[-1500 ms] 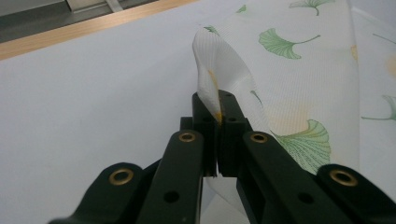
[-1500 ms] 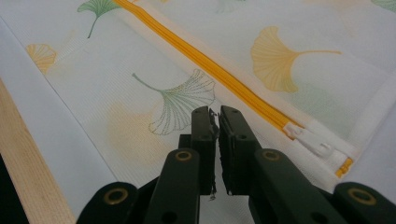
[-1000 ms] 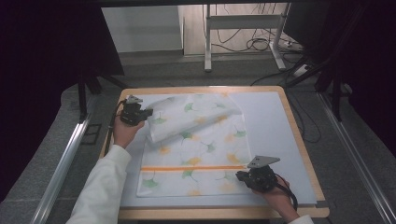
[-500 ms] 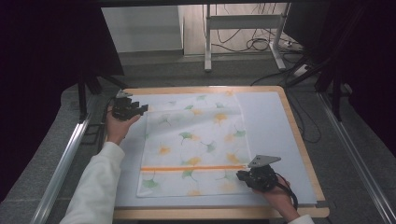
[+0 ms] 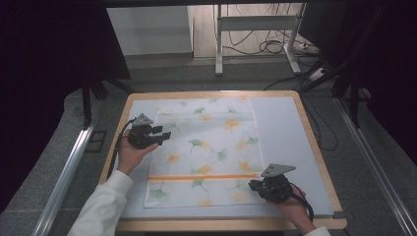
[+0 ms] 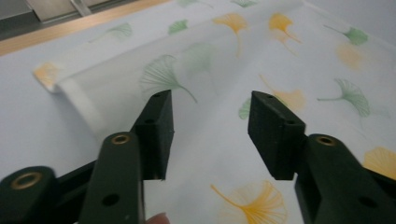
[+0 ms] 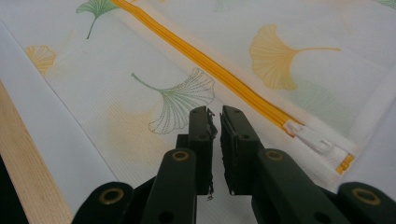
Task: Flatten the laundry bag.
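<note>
Your left hand-held gripper [image 5: 162,132] hovered with its jaws spread wide and nothing between them. Directly ahead of and below it lay the white mesh zip pouch printed with green and orange ginkgo leaves [image 5: 206,147], spread flat on the pale blue wood-rimmed surface [image 5: 280,123]. In the left gripper view [image 6: 210,116], the pouch's far corner sat just beyond the left jaw, folded over on itself.

Your right hand-held gripper [image 5: 253,185] rested at the pouch's opposite, near edge, its jaws drawn almost together with a thin gap. In the right gripper view [image 7: 215,122], the tips sat over the mesh fabric; whether they pinched it could not be told. The orange zipper [image 7: 205,60] ran diagonally just beyond those tips, with its white slider [image 7: 313,137] off to the right of them.
</note>
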The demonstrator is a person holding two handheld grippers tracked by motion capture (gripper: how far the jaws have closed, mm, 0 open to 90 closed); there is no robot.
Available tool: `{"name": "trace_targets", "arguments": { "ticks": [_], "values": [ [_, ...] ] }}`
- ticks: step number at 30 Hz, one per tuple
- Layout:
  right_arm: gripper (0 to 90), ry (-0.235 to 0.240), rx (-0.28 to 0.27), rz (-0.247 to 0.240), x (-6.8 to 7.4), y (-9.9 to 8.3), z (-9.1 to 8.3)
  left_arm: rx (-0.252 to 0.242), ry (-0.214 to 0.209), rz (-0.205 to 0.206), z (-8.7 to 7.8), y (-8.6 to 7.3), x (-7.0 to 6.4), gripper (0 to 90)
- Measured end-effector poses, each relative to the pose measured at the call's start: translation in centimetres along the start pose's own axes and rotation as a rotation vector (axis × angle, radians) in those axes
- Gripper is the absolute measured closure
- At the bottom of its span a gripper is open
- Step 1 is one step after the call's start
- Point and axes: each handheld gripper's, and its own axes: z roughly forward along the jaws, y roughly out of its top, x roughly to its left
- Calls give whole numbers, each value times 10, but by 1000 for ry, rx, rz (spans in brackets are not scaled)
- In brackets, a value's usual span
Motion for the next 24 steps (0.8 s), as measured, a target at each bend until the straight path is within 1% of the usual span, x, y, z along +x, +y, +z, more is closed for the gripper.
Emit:
{"name": "trace_targets", "arguments": {
  "ticks": [3, 6, 8, 9, 11, 13, 16, 17, 19, 24],
  "values": [
    [816, -1, 1, -2, 1, 0, 0, 29, -8, 16, 6, -4, -5, 611],
    [816, 0, 2, -2, 1, 0, 0, 52, -22, 15, 10, -9, -9, 732],
    [815, 0, 1, -2, 1, 0, 0, 63, -20, 29, 13, -15, -14, 801],
    [816, 0, 2, -2, 1, 0, 0, 66, -20, 28, 13, -16, -15, 838],
    [816, 1, 3, -1, 1, 0, 0, 83, -24, 29, 13, -20, -20, 874],
    [816, 2, 3, -3, 1, 0, 0, 83, -37, 31, 10, -23, -26, 893],
    [817, 2, 2, -4, 1, 0, -1, 86, -46, 45, 6, -26, -37, 896],
    [817, 1, 3, -4, 1, 0, -1, 89, -45, 60, 4, -27, -42, 897],
    [818, 0, 1, -3, 1, -1, -1, 89, -45, 75, 0, -29, -51, 897],
    [817, 4, -6, -3, 0, -1, -4, 80, -60, 85, -8, -36, -69, 896]
  ]
}}
